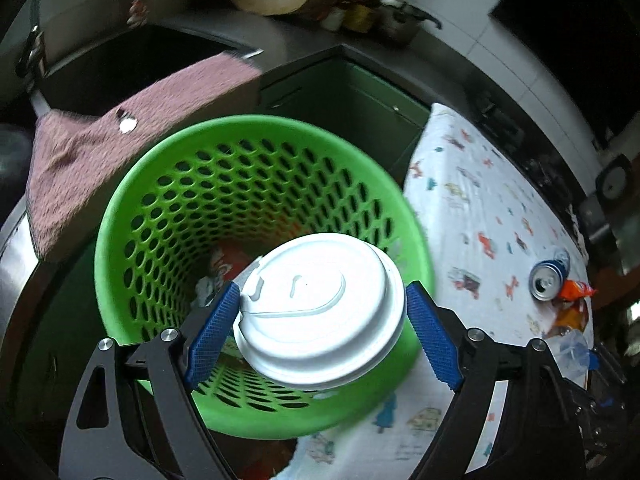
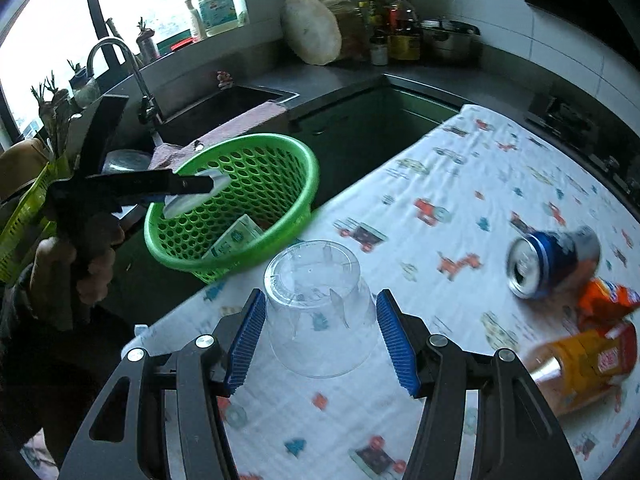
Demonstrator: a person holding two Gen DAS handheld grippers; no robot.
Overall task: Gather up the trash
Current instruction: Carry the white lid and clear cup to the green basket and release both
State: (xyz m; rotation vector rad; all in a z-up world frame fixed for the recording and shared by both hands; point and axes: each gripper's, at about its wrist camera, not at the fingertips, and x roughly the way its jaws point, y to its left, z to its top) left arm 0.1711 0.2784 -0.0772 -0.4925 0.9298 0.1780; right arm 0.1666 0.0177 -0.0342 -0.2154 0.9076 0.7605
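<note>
A kitchen counter corner, mid clean-up: the left gripper (image 1: 320, 320) hangs over the mouth of a green perforated basket (image 1: 160, 176), its blue-padded jaws closed against the sides of a white lidded cup (image 1: 320, 312), which sits tilted above the basket's opening. Inside the basket lie a small carton (image 2: 234, 240) and some crumpled wrappers. The basket stands at the edge of a white cloth printed with cars (image 2: 460, 184), just beside a pink towel (image 1: 120, 136) draped over the sink edge. On the cloth near the basket, a clear plastic cup (image 2: 320, 312) rests upside down between the fingers of the right gripper (image 2: 320, 336); the jaws stand spread on either side of it, with a visible gap at the right pad, and whether the left pad touches the cup cannot be told. Farther from the basket across the cloth lie a blue drink can (image 2: 552, 260) on its side, an orange snack wrapper (image 2: 608, 300) touching it, and a yellow-and-orange packet (image 2: 588, 364) just beyond
</note>
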